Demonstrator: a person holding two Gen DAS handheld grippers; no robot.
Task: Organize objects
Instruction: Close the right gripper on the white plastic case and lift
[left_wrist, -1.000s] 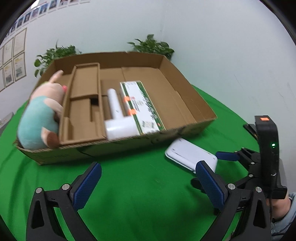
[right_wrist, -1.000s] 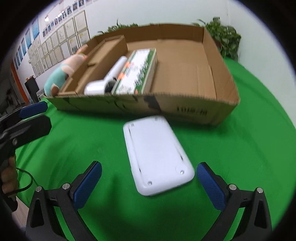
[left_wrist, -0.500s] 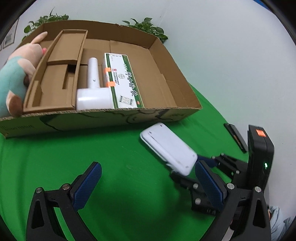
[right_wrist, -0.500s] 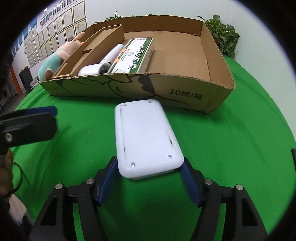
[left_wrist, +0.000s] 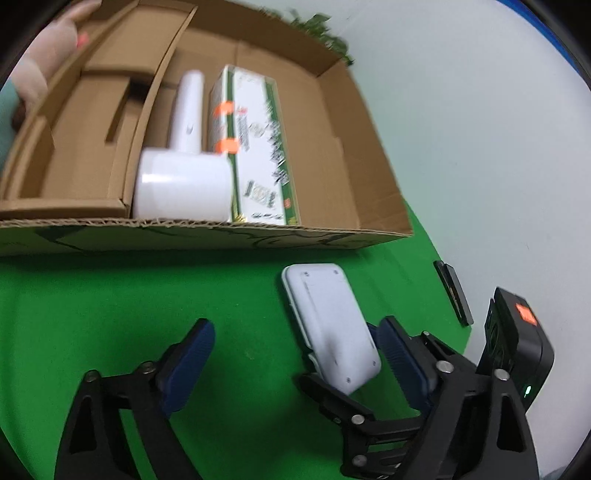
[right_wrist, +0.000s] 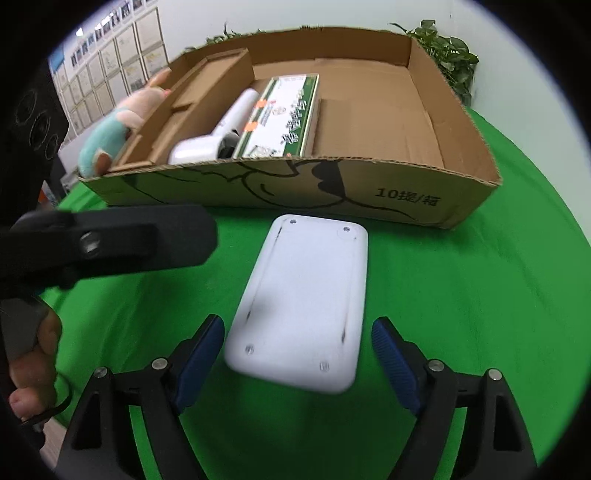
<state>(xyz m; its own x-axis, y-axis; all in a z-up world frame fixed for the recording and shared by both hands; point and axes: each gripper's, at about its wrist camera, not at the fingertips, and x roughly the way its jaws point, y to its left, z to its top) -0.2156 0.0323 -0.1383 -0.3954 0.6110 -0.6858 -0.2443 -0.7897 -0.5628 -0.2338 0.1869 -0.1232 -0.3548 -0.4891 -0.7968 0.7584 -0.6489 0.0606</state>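
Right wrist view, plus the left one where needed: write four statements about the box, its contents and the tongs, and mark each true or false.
1. The white flat device is inside the cardboard box. False: it is outside, in front of the near wall, between the fingers of the right tongs.
2. The green-and-white carton lies in the box beside the white handheld appliance. True.
3. The plush toy is at the box's right end. False: it is at the left end.
4. The left tongs are open and hold nothing. True.
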